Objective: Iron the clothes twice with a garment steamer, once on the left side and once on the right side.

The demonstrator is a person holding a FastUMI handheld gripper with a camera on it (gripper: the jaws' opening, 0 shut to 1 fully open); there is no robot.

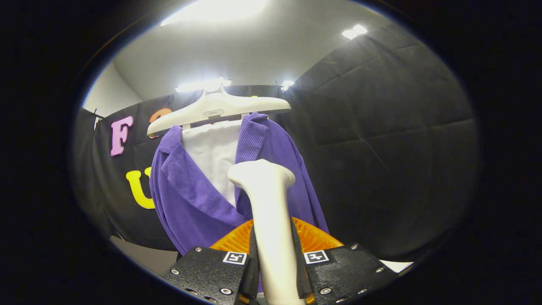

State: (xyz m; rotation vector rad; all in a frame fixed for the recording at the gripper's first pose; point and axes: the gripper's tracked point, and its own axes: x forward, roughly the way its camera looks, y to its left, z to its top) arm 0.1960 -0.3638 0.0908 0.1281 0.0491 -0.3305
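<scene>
**Steamer held up before jacket**

While I watch from the gripper view, the gripper [273,264] has both fingers pressed on the handle of the steamer [267,203], which stands upright between them. Its head sits in front of the purple jacket [186,199], which hangs on a white hanger [216,108] just beyond.

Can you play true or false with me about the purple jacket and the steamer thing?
1. The gripper is shut on the white garment steamer. True.
2. The purple jacket lies folded on a table. False: it hangs on a white hanger.
3. Something white shows inside the open jacket. True: a white panel.
4. The steamer head points away from the jacket. False: it rises in front of the jacket.
</scene>
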